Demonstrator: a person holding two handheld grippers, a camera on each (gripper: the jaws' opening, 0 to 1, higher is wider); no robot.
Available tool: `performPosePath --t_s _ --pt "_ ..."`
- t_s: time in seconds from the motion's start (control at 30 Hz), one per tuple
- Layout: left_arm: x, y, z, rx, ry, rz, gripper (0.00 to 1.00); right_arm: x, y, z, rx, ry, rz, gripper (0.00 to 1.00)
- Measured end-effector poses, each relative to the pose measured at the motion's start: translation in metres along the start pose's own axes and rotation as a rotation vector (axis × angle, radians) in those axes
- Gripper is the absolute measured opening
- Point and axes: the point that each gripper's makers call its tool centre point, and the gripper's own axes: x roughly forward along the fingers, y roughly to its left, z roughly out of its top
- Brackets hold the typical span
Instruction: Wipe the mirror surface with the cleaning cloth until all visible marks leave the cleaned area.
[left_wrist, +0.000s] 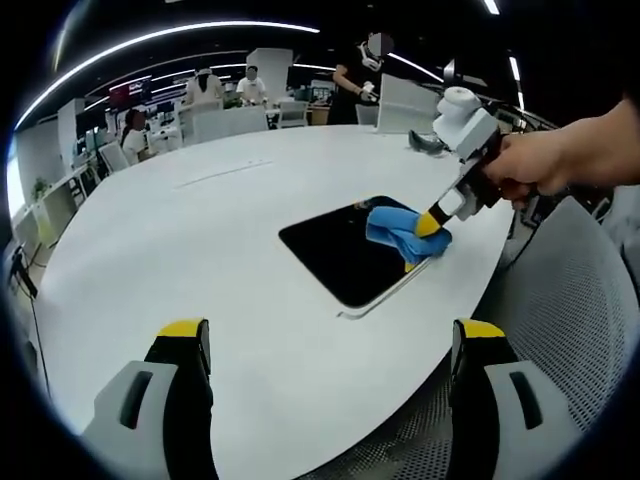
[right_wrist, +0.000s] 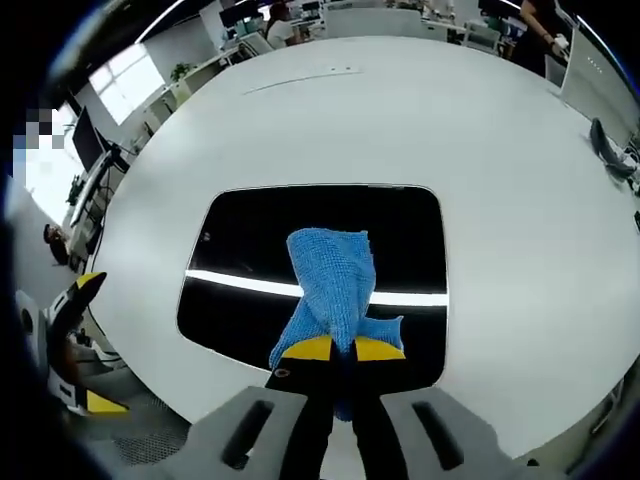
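A dark rectangular mirror (left_wrist: 335, 250) (right_wrist: 250, 240) lies flat on the round white table (left_wrist: 200, 230) (right_wrist: 400, 110). A blue cleaning cloth (left_wrist: 405, 230) (right_wrist: 335, 280) rests on the mirror near its right end. My right gripper (right_wrist: 340, 348) (left_wrist: 432, 222), held by a hand, is shut on the cloth and presses it to the glass. In the right gripper view a ceiling light reflects as a bright bar across the mirror. My left gripper (left_wrist: 325, 340) hovers open over the table's near edge, well short of the mirror, with nothing between its yellow-tipped fingers (left_wrist: 182, 330).
A grey mesh chair (left_wrist: 570, 320) stands at the table's near right edge. Several people and desks fill the room behind the table. A monitor (left_wrist: 405, 105) and a dark object (right_wrist: 610, 150) sit at the table's far side.
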Motion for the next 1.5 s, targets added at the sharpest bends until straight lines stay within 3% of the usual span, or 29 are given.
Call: performPosePath --t_s 0.13,0.27,0.4,0.5,1.03,1.43,1.5 --pt "0.000 0.001 -0.002 -0.049 0.006 -0.003 0.99 -0.001 0.001 -0.003 -0.005 0.000 0.002 0.00" --pt "0.001 0.008 -0.006 -0.050 0.026 0.020 0.99 -0.004 0.006 -0.010 -0.002 0.021 0.016 0.00" --pt "0.001 0.003 -0.002 -0.020 0.016 0.012 0.99 -0.007 0.009 -0.017 -0.006 0.023 0.029 0.00" --pt "0.000 0.005 0.002 0.033 0.001 0.019 0.99 -0.007 0.009 -0.017 0.003 0.003 0.030 0.00" --pt "0.003 0.004 -0.001 -0.023 0.020 0.014 0.99 -0.007 0.009 -0.016 -0.017 -0.001 0.059 0.00" --pt "-0.001 0.007 0.001 -0.043 -0.009 0.028 0.99 -0.007 0.009 -0.015 0.005 -0.006 0.057 0.00" --pt "-0.002 0.006 0.014 -0.054 -0.081 0.017 0.99 -0.008 0.008 -0.016 0.007 -0.011 0.070 0.00"
